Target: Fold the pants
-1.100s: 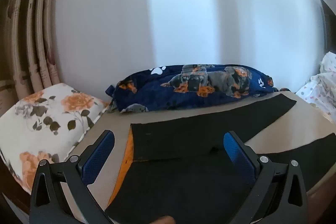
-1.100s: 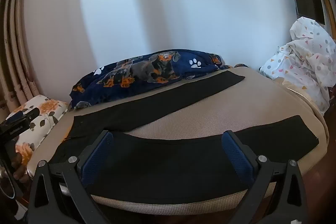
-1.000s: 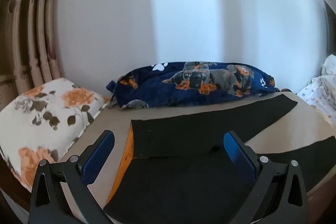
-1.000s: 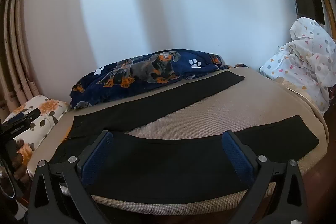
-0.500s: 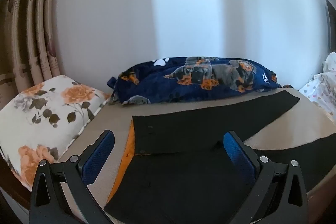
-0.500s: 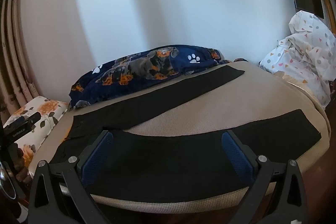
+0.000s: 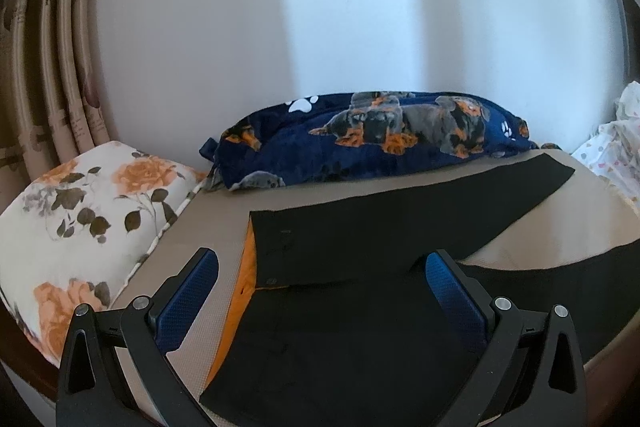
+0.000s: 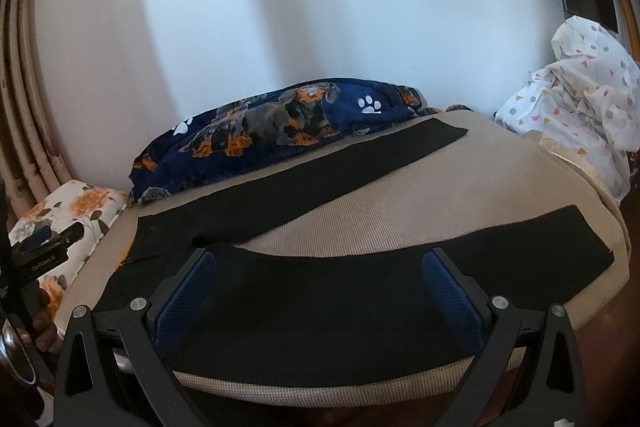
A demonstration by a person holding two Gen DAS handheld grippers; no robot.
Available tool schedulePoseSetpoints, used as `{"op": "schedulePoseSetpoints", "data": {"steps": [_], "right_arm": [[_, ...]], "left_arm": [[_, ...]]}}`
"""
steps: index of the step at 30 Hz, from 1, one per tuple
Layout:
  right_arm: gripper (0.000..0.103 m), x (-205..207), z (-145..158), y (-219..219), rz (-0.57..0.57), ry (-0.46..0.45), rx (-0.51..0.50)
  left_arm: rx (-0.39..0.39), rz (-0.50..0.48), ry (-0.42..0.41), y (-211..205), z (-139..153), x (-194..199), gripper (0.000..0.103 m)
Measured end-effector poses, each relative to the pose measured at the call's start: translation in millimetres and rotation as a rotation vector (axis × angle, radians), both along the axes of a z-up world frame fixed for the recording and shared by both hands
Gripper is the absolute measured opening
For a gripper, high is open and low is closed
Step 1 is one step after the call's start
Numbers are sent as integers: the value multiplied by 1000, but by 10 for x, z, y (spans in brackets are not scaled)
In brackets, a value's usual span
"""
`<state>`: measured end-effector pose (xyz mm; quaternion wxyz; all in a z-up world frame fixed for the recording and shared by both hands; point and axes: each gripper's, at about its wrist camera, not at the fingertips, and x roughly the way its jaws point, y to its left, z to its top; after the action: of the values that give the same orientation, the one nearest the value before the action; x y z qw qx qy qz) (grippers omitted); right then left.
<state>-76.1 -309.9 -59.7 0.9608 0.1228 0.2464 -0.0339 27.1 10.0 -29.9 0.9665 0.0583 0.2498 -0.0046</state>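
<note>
Black pants (image 7: pixel 360 243) (image 8: pixel 304 299) lie spread flat on a beige bed, legs fanned apart: one leg runs to the far right corner, the other along the near edge. Orange lining (image 7: pixel 246 267) shows at the waistband on the left. My left gripper (image 7: pixel 320 281) is open above the waist end, nothing between its blue pads. Over the near leg my right gripper (image 8: pixel 318 285) is open too, holding nothing. The left gripper's body (image 8: pixel 44 247) shows at the left edge of the right wrist view.
A navy dog-print blanket (image 7: pixel 372 143) (image 8: pixel 276 131) lies rolled along the wall. A floral pillow (image 7: pixel 80 219) sits at the bed's left end, by curtains (image 7: pixel 52 47). Crumpled dotted white sheets (image 8: pixel 576 107) pile at the right. Bare mattress (image 8: pixel 420 203) shows between the legs.
Both views have shifted slightly: the left gripper has risen and pulled back a little, and the right camera has tilted slightly. The pants lie unchanged; both grippers have stayed open.
</note>
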Motion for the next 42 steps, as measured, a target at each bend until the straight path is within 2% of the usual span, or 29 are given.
{"op": "schedulePoseSetpoints", "data": {"steps": [11, 24, 28, 35, 38, 42], "right_arm": [[103, 331, 50, 185, 45, 30, -22], [103, 648, -54, 331, 83, 78, -31], [103, 736, -108, 376, 95, 100, -29], [103, 895, -308, 396, 104, 173, -11], [103, 964, -384, 393, 104, 200, -4], [103, 1033, -456, 392, 102, 225, -7]], "left_arm": [[36, 49, 55, 67, -112, 313, 103], [62, 96, 132, 282, -372, 858, 103], [16, 112, 179, 460, -477, 1086, 103], [-43, 55, 256, 877, -689, 1607, 103], [-120, -23, 337, 1093, -842, 1959, 103], [-232, -62, 429, 1396, -1038, 2406, 102]]}}
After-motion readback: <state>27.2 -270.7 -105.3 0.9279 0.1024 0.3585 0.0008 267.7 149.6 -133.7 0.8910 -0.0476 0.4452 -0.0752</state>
